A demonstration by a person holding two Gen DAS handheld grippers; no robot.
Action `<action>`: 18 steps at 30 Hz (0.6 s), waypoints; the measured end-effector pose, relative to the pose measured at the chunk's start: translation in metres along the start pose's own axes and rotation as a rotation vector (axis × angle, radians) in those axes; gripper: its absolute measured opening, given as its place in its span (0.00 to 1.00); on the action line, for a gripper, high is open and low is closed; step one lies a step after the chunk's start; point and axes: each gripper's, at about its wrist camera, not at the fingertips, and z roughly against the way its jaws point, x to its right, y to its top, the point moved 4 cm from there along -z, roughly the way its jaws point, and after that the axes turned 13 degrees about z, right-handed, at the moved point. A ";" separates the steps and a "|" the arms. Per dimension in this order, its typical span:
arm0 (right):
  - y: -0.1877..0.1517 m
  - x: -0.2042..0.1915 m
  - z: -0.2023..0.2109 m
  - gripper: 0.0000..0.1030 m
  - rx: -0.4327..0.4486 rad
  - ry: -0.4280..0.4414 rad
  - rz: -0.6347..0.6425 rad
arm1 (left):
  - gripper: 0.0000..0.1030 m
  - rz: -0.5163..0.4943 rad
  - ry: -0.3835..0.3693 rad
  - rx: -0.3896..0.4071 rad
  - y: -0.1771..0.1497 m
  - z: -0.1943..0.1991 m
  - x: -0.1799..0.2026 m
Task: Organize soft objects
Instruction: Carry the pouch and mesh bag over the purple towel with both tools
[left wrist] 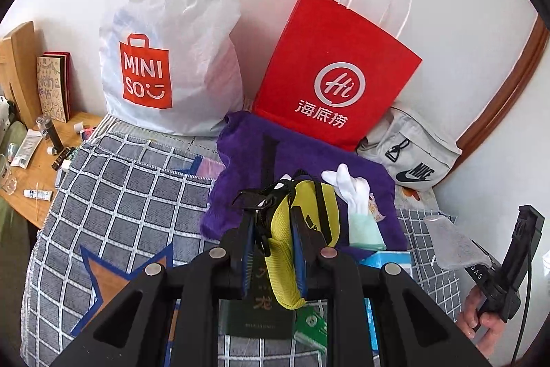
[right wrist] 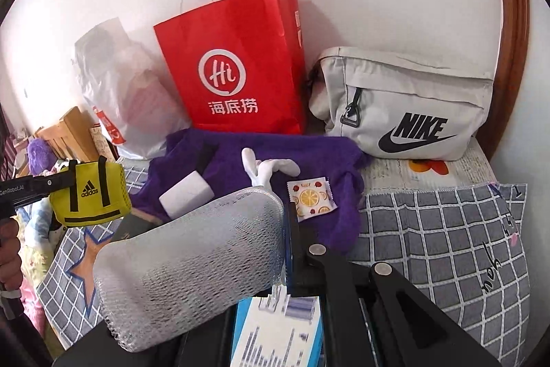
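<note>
My left gripper (left wrist: 273, 222) is shut on a yellow Adidas pouch (left wrist: 302, 229) and holds it above the bed; the pouch also shows in the right wrist view (right wrist: 89, 195). My right gripper (right wrist: 275, 229) is shut on a grey mesh cloth (right wrist: 192, 263), which also shows in the left wrist view (left wrist: 453, 243). A purple towel (left wrist: 309, 167) lies on the bed with a white sock (right wrist: 264, 169) and a fruit-print packet (right wrist: 311, 198) on it. A white block (right wrist: 185, 196) rests on the towel's left part.
A white Miniso bag (left wrist: 172, 40), a red paper bag (right wrist: 237, 64) and a grey Nike bag (right wrist: 405, 112) lean on the wall behind the towel. A checked blanket (left wrist: 120, 195) covers the bed. A blue-white box (right wrist: 278, 332) lies below my right gripper. A cluttered wooden table (left wrist: 34, 167) stands left.
</note>
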 end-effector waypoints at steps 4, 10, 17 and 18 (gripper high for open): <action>0.009 0.009 -0.023 0.05 -0.018 0.005 -0.017 | 0.18 0.010 0.001 -0.010 0.011 -0.016 0.001; 0.026 0.019 -0.053 0.05 -0.039 0.028 -0.041 | 0.18 0.036 -0.006 -0.023 0.028 -0.043 0.006; 0.043 0.030 -0.080 0.05 -0.030 0.016 -0.046 | 0.18 0.059 0.006 -0.042 0.040 -0.070 0.009; 0.043 0.032 -0.083 0.05 -0.032 0.017 -0.049 | 0.18 0.059 0.007 -0.044 0.041 -0.073 0.009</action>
